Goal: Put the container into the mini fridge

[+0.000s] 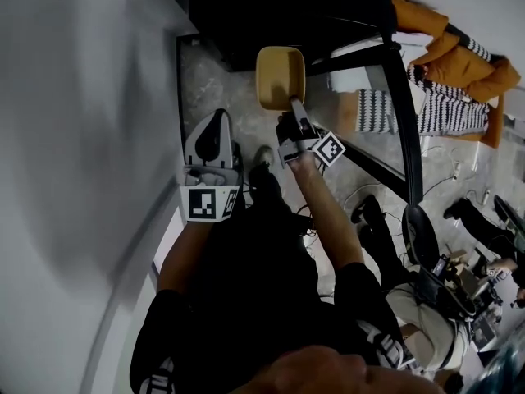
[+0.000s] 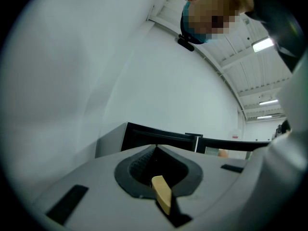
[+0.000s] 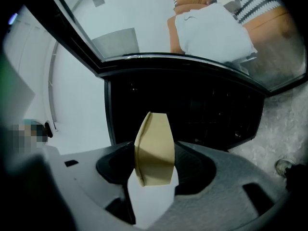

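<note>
Container (image 1: 280, 76) between right gripper (image 1: 292, 112) jaws

Two grippers show: the left gripper (image 1: 216, 130) at centre left, the right gripper (image 1: 293, 109) at centre. There is one tan container (image 1: 280, 76) and one black mini fridge (image 1: 287, 11), both at the top middle of the frame.

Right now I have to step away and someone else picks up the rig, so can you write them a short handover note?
Right tongs: shut on the tan container, held up in front of the mini fridge.
Left tongs: shut, empty, off to the side.
Fridge: open, dark inside facing the container.
Done: container picked up, brought to the fridge.
To do: carry it inside, set it down, release.
</note>
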`<state>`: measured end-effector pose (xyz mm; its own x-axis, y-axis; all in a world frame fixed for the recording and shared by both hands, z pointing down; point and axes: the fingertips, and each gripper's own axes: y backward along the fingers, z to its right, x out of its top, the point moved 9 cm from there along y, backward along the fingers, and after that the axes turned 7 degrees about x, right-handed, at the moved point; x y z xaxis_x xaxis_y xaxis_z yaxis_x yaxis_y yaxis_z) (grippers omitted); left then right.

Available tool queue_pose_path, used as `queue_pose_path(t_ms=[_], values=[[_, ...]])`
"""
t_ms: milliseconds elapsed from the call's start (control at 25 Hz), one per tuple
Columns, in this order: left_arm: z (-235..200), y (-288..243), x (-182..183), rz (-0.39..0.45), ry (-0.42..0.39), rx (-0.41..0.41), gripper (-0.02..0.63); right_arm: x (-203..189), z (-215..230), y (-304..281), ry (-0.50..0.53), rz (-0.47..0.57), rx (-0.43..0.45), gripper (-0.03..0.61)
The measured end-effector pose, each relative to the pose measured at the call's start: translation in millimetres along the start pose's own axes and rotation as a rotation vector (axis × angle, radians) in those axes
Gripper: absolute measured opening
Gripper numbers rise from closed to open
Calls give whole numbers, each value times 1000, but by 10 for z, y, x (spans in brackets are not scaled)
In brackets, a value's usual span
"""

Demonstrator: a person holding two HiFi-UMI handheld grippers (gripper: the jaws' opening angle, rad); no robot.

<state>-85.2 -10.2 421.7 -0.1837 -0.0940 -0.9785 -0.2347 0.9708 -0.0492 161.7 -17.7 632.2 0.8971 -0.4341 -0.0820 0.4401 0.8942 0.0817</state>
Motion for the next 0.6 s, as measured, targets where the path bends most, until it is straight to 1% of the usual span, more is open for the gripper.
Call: queue_pose_path(t_ms=[240,440,600], values=[[-50,-84,-116,-7,4,5,6,68,334,-200,-7,30,-16,215],[-126,-144,-135,-10,12,11,6,84,457,-380,14,12,-5,215],[-180,-184,-138,-10,15,14,6,98,571,-524,15,1,-12,215]])
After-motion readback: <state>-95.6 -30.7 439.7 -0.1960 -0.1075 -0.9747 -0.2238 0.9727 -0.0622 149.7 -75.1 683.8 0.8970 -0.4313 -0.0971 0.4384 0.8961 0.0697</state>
